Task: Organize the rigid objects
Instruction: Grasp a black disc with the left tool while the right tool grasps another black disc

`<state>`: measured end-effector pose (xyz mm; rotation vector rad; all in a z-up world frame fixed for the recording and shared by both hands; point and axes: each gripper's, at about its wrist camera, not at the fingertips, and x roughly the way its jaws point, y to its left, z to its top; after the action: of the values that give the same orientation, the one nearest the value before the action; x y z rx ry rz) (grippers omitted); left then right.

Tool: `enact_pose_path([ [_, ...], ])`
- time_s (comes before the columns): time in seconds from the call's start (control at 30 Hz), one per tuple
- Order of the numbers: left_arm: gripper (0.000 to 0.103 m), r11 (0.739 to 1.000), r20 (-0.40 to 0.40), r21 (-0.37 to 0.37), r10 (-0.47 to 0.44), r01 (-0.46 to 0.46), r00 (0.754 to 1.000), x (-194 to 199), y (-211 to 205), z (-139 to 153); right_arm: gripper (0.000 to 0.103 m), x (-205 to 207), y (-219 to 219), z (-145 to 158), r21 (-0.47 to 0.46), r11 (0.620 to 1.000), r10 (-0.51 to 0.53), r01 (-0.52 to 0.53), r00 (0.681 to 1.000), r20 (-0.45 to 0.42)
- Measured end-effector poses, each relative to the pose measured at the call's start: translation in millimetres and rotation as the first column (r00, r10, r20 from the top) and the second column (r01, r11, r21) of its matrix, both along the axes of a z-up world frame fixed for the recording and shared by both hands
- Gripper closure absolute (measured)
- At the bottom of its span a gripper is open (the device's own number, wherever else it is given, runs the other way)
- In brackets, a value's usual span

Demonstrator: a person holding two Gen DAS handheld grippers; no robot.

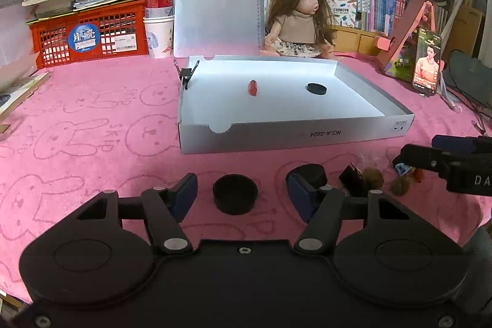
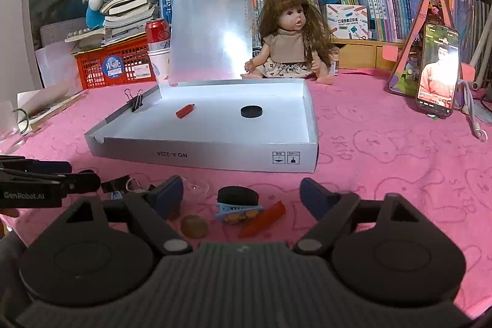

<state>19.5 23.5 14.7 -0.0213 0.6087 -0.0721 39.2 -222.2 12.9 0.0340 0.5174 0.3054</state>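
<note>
My left claw (image 1: 243, 195) half open around black round cap (image 1: 235, 198), pads clear. Right claw (image 2: 241, 199) wide, empty. White box (image 1: 295, 137) at 12 on pink worktop (image 1: 92, 128).

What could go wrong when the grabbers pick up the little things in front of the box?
1. The left gripper has its jaws open around a black disc; a second disc sits right behind one jaw and could get knocked.
2. Ahead of the right gripper, a disc, wrapper, orange crayon and nut crowd together, so it might grab the wrong one.
</note>
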Motion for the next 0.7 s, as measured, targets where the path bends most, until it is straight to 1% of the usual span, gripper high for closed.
enact_pose_path([
  [0.1, 0.047, 1.0, -0.011, -0.003, 0.014, -0.014, 1.0, 2.1, -0.9, -2.8, 0.028, 0.1, 3.6, -0.6, -0.007, 1.0, 0.004, -0.004, 1.0, 0.002],
  [0.13, 0.052, 1.0, -0.016, -0.01, 0.021, -0.021, 1.0, 2.9, -0.4, -4.1, 0.033, 0.4, 4.9, -0.9, -0.01, 1.0, 0.002, -0.002, 1.0, 0.0],
  [0.17, 0.054, 1.0, -0.02, -0.014, 0.028, -0.028, 0.999, 3.7, -0.4, -5.2, 0.035, 0.7, 5.8, -1.4, -0.011, 1.0, 0.002, -0.002, 1.0, -0.003],
  [0.23, 0.057, 0.999, -0.01, -0.005, 0.037, -0.037, 0.999, 3.7, -0.9, -6.7, 0.042, 1.0, 7.6, -2.7, -0.011, 1.0, 0.0, 0.0, 1.0, -0.009],
  [0.27, 0.06, 0.999, -0.008, 0.002, 0.04, -0.04, 0.999, 3.6, -1.5, -7.1, 0.043, 1.1, 8.5, -3.6, -0.01, 1.0, 0.001, -0.001, 1.0, -0.012],
  [0.3, 0.062, 0.999, -0.005, 0.008, 0.043, -0.043, 0.999, 3.5, -2.0, -7.6, 0.046, 1.4, 9.4, -4.5, -0.011, 1.0, 0.0, 0.0, 1.0, -0.014],
  [0.33, 0.068, 0.999, -0.002, 0.013, 0.045, -0.045, 0.999, 3.2, -2.5, -8.1, 0.052, 1.1, 9.8, -5.4, -0.012, 1.0, -0.002, 0.002, 1.0, -0.015],
  [0.37, 0.072, 0.999, 0.001, 0.019, 0.05, -0.05, 0.999, 3.2, -2.8, -8.3, 0.056, 1.6, 10.5, -6.2, -0.014, 1.0, -0.009, 0.008, 1.0, -0.019],
  [0.4, 0.072, 0.998, 0.004, 0.02, 0.057, -0.057, 0.998, 3.0, -2.8, -8.5, 0.066, 2.2, 11.0, -6.9, -0.014, 1.0, -0.016, 0.015, 1.0, -0.023],
  [0.5, 0.072, 0.998, 0.009, 0.01, 0.066, -0.066, 0.998, 1.9, -1.6, -6.9, 0.067, 2.4, 11.1, -7.2, -0.006, 1.0, -0.026, 0.025, 0.999, -0.026],
  [0.63, 0.072, 0.997, 0.031, 0.02, 0.068, -0.068, 0.997, -2.3, -3.6, -0.8, 0.067, -0.3, 11.9, -4.4, -0.013, 1.0, -0.023, 0.023, 1.0, -0.005],
  [0.7, 0.072, 0.998, 0.035, 0.013, 0.065, -0.065, 0.997, -3.4, -4.6, 3.1, 0.067, -1.3, 11.8, -1.8, -0.012, 1.0, -0.02, 0.02, 1.0, 0.006],
])
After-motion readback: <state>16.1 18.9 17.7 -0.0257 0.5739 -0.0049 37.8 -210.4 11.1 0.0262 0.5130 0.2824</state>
